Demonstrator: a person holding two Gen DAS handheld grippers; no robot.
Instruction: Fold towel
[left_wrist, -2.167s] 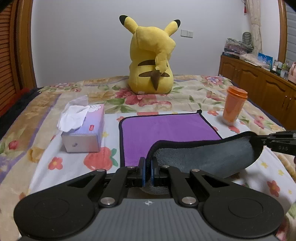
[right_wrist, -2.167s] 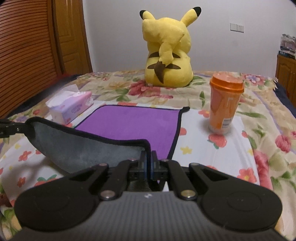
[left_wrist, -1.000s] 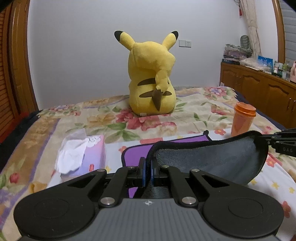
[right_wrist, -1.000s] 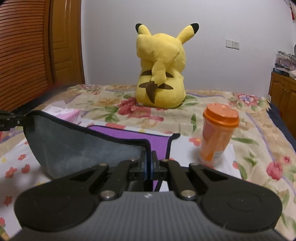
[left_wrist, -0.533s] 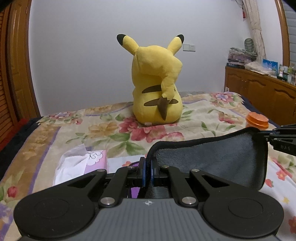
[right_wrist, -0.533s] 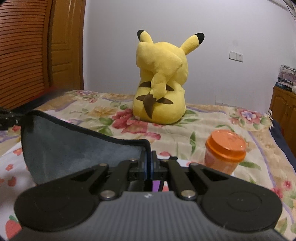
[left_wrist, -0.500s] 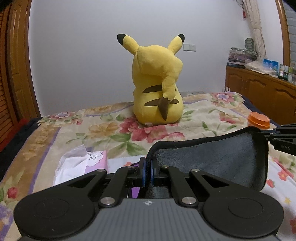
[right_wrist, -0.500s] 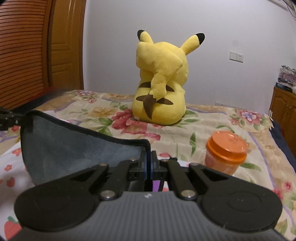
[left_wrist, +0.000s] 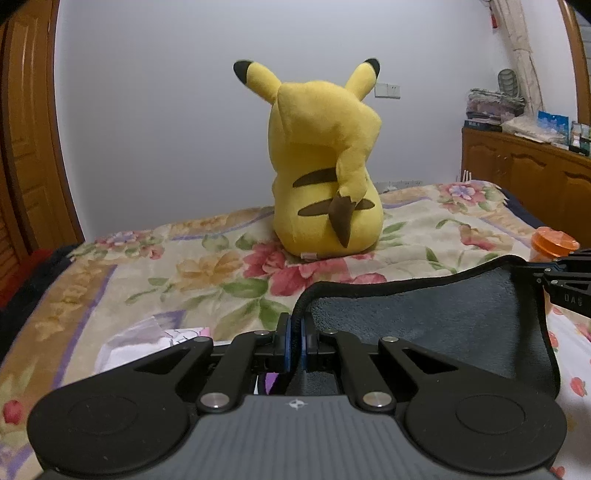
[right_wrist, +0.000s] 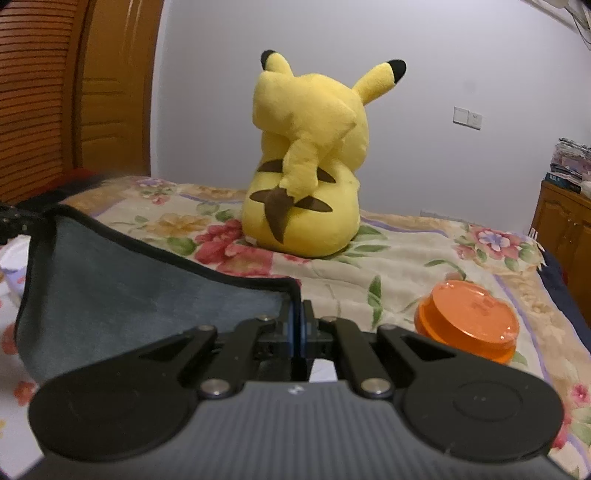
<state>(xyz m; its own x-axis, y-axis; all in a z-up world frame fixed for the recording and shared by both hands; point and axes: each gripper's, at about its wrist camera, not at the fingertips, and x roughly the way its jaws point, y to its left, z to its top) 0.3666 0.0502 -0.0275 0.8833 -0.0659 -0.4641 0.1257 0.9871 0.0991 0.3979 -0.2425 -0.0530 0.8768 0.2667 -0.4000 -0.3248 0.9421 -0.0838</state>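
Note:
The towel (left_wrist: 424, 325) has a grey underside, a purple top and a black hem. Its near edge hangs lifted between my two grippers, grey side facing the cameras. My left gripper (left_wrist: 294, 332) is shut on the towel's left corner. My right gripper (right_wrist: 297, 325) is shut on the towel's (right_wrist: 129, 291) right corner. A sliver of the purple side (left_wrist: 271, 382) shows under the left gripper's fingers. The right gripper also shows at the right edge of the left wrist view (left_wrist: 565, 284). The rest of the towel is hidden.
A yellow Pikachu plush (left_wrist: 325, 177) sits on the flowered bedspread (left_wrist: 184, 269) straight ahead. An orange lidded cup (right_wrist: 467, 325) stands to the right. A tissue box (left_wrist: 147, 339) lies to the left. A wooden cabinet (left_wrist: 528, 177) stands at far right.
Both grippers have carried the towel's near edge forward toward the plush. The purple towel surface has dropped out of sight, and the cup and tissue box sit lower in view.

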